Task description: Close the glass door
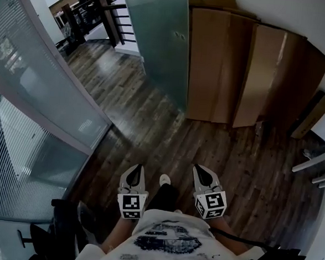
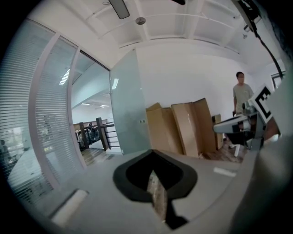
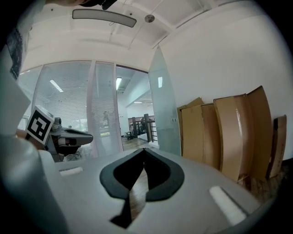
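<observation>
The room had a dark wooden floor (image 1: 151,131), white walls and a frosted glass partition (image 1: 38,84) along the left side. Brown cardboard sheets (image 1: 222,64) leaned on the far wall. The glass door (image 1: 158,37) stood open, well apart from the person, turned into the room with one edge just beside the cardboard.

The left gripper (image 1: 137,167) and the right gripper (image 1: 200,168) were held low in front of the body. The fingers of each were together, with nothing between them.

The door was a tall frosted pane, so it was probably heavy, stiff and smooth, and slow to start moving. Closed fingers would likely slip on the flat glass. A small fitting (image 2: 142,121) showed near the edge beside the cardboard. Hooking or pushing at that edge seemed the better place, with a steady push and no knock against the glass.
</observation>
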Motion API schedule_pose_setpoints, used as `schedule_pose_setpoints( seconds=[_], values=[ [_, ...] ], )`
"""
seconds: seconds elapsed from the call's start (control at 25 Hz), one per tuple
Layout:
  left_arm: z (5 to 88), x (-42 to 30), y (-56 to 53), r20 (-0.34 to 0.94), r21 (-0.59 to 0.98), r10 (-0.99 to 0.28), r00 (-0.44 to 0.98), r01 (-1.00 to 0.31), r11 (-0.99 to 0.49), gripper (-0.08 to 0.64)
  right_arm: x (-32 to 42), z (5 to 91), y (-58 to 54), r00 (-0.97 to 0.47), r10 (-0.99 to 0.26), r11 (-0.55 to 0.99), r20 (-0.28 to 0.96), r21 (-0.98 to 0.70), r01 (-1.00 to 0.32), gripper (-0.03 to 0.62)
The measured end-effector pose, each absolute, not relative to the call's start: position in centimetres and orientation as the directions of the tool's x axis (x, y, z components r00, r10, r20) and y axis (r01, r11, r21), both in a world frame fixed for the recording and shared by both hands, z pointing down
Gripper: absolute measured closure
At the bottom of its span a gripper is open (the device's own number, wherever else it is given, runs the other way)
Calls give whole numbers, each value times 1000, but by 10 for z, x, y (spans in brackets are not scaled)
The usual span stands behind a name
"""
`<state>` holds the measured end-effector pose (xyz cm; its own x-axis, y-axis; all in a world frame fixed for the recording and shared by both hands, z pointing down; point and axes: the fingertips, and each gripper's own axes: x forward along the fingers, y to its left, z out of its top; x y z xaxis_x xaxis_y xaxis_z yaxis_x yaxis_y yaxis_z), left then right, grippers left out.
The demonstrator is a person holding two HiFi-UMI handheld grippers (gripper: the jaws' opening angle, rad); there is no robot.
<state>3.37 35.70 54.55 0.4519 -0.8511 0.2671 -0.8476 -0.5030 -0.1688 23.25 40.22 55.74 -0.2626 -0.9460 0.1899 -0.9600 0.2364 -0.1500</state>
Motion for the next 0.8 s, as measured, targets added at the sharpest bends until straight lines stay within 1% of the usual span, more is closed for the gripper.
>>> schedule_pose_setpoints(
  seconds=[0.36,0.8],
  values=[
    [540,73,273,271,-169,-821,502,-815,-554,557,263,556,324,-222,-956,191,194,-167,-967,584],
    [539,93,121,270,-158,-809,522,-805,-572,557,276,553,176,-213,-957,182,200,-161,-970,584]
  ],
)
